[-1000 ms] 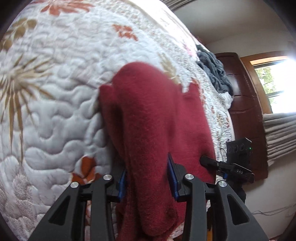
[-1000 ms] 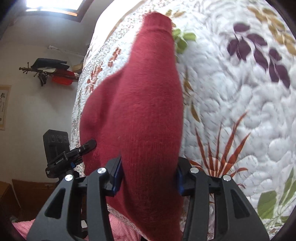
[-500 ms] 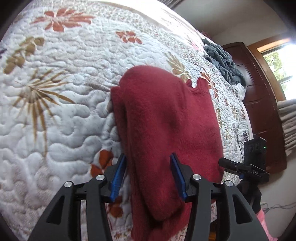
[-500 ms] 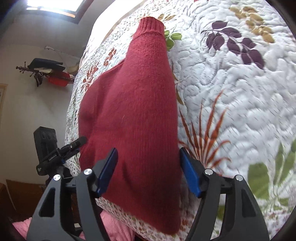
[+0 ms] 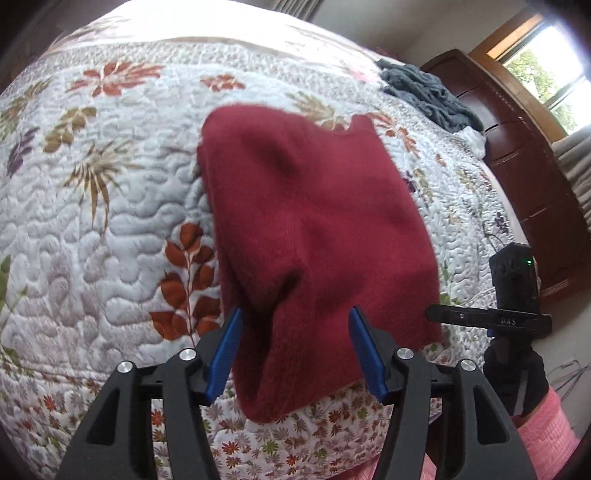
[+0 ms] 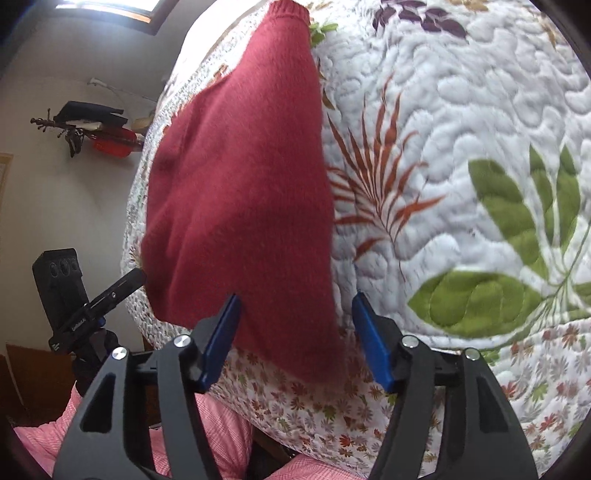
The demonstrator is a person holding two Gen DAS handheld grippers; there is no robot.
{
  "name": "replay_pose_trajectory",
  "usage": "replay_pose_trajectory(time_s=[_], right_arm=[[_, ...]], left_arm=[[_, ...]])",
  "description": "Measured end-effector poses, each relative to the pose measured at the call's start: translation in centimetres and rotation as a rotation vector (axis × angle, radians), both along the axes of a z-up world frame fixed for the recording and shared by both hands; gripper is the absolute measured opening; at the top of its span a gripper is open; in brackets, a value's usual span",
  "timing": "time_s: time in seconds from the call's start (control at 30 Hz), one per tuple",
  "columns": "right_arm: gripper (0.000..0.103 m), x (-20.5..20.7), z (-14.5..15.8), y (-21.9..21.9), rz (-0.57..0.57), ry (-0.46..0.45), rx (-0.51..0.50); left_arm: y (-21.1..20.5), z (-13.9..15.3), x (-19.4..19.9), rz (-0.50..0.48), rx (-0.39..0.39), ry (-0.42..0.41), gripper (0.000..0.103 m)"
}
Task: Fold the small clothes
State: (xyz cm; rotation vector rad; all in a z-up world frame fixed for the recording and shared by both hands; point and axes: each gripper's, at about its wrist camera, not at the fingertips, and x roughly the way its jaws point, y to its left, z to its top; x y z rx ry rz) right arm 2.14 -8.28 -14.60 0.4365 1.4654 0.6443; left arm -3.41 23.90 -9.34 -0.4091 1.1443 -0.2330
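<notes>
On the near part of the floral quilt (image 5: 110, 229), close to the bed's edge, the red sweater (image 5: 314, 229) lay partly folded, its near hem draped over the flowered border (image 5: 295, 443). In the left wrist view the left gripper (image 5: 295, 350) hung with its blue pads (image 5: 225, 350) spread wide on either side of the garment's near left corner, not visibly pinching the cloth. In the right wrist view the right gripper (image 6: 293, 339) was likewise spread, its pads (image 6: 371, 343) straddling the near right edge of the sweater (image 6: 240, 192), whose ribbed cuff or hem (image 6: 288, 9) reached toward the far side of the bed.

The step in hand looked like a release between folds, judging from both jaws being open around the cloth. To do it well, each gripper would need to draw back straight toward the person, so no pad snagged the fuzzy knit and dragged the layer askew. A thick ridge showed along the left side, so the next grasp should probably take all layers at a corner together. Soft wool tends to slump, so pressing the fold flat before re-gripping would likely keep the edges aligned. A grey garment (image 5: 432, 96) lay well apart at the far right.
</notes>
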Motion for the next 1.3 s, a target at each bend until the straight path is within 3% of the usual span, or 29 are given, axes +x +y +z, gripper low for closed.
replay_pose_trajectory(time_s=[0.03,0.07,0.17,0.3,0.63,0.8,0.9,1.03,1.3], right_arm=[[0.055,-0.2,-0.4,0.2,0.013,0.015,-0.002],[0.041,-0.3,-0.5,0.4,0.026,0.030,0.018],[0.023,-0.8,0.5,0.7,0.054,-0.006,0.008],[0.020,-1.4,1.9,0.9,0.081,-0.044,0.012],[0.020,-2.0,-1.0,1.4,0.052,0.010,-0.029],[0.028,-2.1,-1.1,1.2,0.029,0.011,-0.041],[0.039,-2.3,0.1,1.3,0.024,-0.019,-0.081],[0.043,-3.0,1.1,1.7,0.035,-0.049,-0.132],[0.076,-5.1,2.1,1.9,0.024,-0.121,-0.288]], left_arm=[[0.1,-0.4,0.0,0.008,0.001,0.009,0.059],[0.3,-1.0,0.0,0.020,0.007,0.023,0.059],[1.0,-2.0,-0.1,0.043,0.006,0.054,0.058],[1.6,-3.0,-0.2,0.049,0.000,0.077,0.059],[1.8,-4.7,-0.5,0.033,0.011,0.092,0.063],[1.5,-4.6,-0.8,0.036,0.023,0.084,0.063],[1.4,-4.0,-1.2,0.043,0.043,0.083,0.063],[0.6,-3.0,-1.6,0.040,0.081,0.075,0.062],[0.3,-2.5,-3.5,0.055,0.107,0.106,0.063]])
